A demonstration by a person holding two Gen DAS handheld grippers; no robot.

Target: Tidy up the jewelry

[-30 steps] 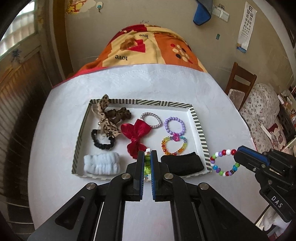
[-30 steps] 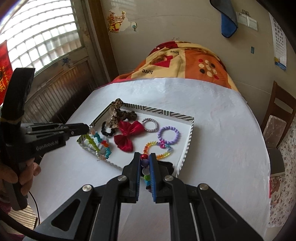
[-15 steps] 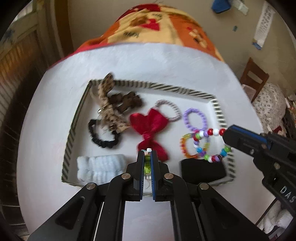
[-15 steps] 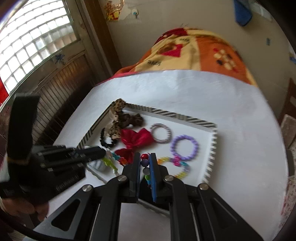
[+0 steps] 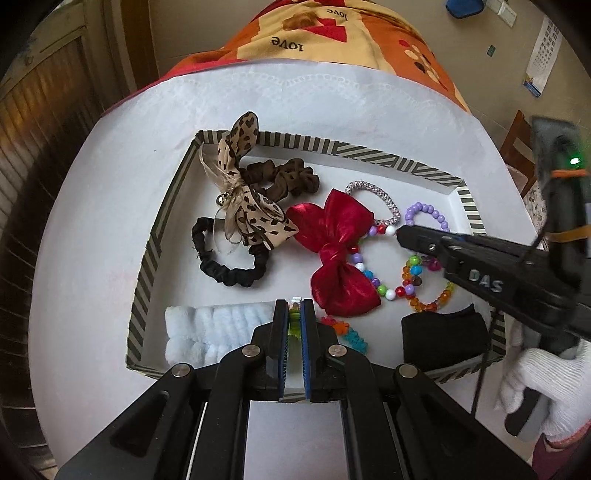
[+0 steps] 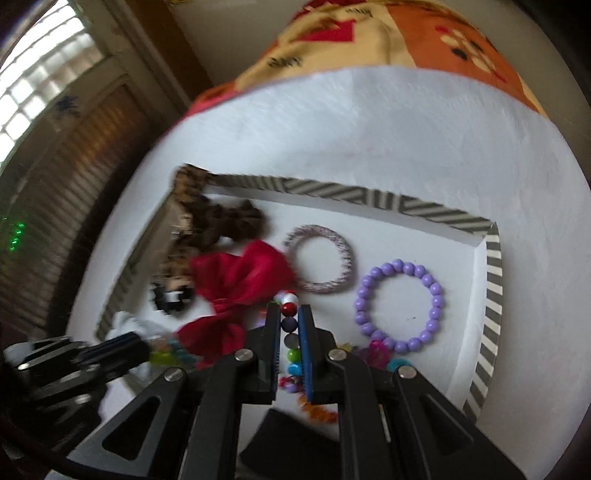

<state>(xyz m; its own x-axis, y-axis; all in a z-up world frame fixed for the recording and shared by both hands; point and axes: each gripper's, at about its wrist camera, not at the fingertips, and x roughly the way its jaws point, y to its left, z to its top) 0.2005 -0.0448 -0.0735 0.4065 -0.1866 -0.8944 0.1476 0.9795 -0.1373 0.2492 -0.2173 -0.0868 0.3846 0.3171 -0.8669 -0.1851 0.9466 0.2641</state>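
White cloth covers the table point(image 5: 92, 229) under a striped tray point(image 5: 147, 258). Left gripper point(image 5: 294, 321), over the tray's near edge, pinches a neon bracelet point(image 5: 343, 332).

Right gripper point(image 6: 289, 332) clamps a bead bracelet point(image 6: 290, 325) above the tray point(image 6: 493, 266), likely to lower it beside the bow point(image 6: 236, 284).

Round worktop point(image 5: 332, 107) under white textured cover. Striped-rim tray point(image 5: 362, 151) sits directly on it, near centre, filling most of middle. Orange patterned cloth point(image 5: 332, 29) drapes over far edge, beyond white cover.
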